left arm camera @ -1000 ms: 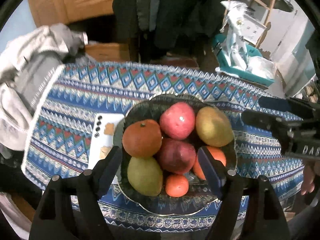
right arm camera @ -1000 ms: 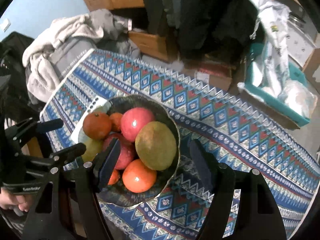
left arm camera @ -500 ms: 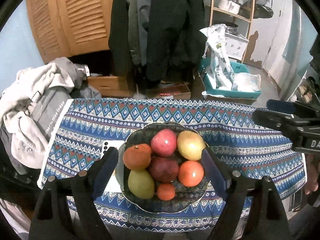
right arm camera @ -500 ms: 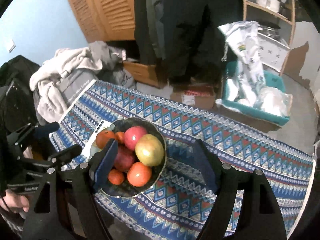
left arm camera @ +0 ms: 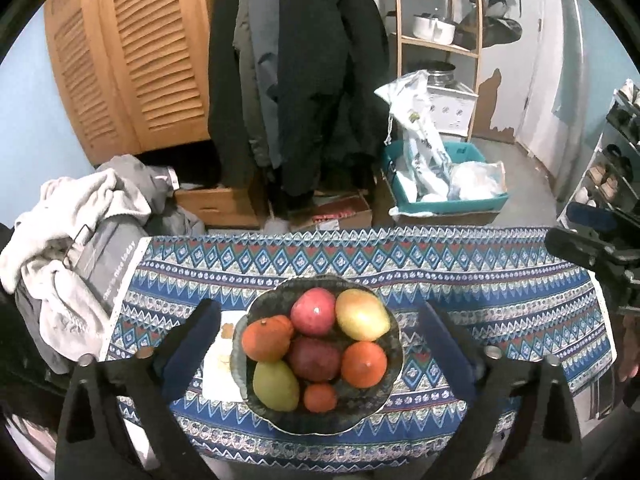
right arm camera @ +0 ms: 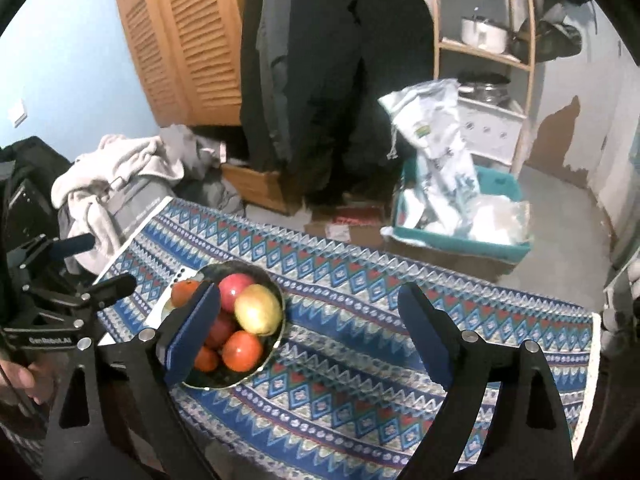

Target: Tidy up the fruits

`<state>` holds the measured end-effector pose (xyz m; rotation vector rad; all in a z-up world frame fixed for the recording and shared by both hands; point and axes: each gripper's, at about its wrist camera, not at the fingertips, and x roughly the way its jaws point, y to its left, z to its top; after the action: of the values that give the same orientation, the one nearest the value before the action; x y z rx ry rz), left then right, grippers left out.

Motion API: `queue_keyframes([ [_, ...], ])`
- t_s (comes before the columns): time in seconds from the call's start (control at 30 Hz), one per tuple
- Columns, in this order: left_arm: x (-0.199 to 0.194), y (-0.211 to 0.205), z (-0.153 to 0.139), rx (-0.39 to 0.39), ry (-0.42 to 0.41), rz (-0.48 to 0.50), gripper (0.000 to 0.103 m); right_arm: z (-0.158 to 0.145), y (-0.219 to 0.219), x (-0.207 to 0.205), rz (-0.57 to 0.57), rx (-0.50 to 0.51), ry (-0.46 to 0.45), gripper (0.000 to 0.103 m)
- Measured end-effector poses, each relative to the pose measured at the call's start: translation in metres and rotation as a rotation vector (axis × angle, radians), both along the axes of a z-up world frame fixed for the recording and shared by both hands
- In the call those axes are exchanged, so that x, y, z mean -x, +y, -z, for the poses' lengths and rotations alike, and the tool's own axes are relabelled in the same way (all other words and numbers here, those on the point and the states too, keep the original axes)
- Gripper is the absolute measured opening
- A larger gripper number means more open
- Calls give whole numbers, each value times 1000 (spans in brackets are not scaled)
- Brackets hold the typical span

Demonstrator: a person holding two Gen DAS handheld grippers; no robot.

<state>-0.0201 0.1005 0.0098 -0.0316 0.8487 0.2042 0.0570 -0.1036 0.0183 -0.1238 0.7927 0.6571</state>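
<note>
A dark bowl [left arm camera: 362, 412] stands on the patterned tablecloth, heaped with fruit. The heap holds a red apple [left arm camera: 314, 311], a yellow-red mango [left arm camera: 361, 313], a green mango [left arm camera: 276, 385], a darker apple [left arm camera: 314, 358] and oranges [left arm camera: 364, 364]. My left gripper [left arm camera: 318, 308] hangs well above and in front of the bowl; its jaws are opening and hold nothing. My right gripper [right arm camera: 310, 294] is above the cloth to the right of the bowl [right arm camera: 276, 344], jaws opening and nothing between them. Each gripper shows at the edge of the other's view: the right gripper [left arm camera: 592, 248] and the left gripper [right arm camera: 96, 264].
A white flat object [left arm camera: 220, 360] lies against the bowl's left side. A heap of clothes [left arm camera: 76, 240] sits off the table's left end. Beyond the far edge are cardboard boxes [left arm camera: 224, 204], a teal crate [left arm camera: 448, 200] of bags, hanging coats and a wooden shelf.
Both grippers have risen and drawn back from the bowl, which now looks smaller and farther off. The jaws of both have spread wider.
</note>
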Motion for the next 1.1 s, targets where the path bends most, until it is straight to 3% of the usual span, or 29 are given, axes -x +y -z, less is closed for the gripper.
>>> queue_keyframes([
  [0.43,2,-13,-9,-41,-50,2,102,4,-16,3,13,-3,8,89],
  [1.1,3,-12,-7,-27,-34,-14,102,5,-18,3,20,7,4,89],
])
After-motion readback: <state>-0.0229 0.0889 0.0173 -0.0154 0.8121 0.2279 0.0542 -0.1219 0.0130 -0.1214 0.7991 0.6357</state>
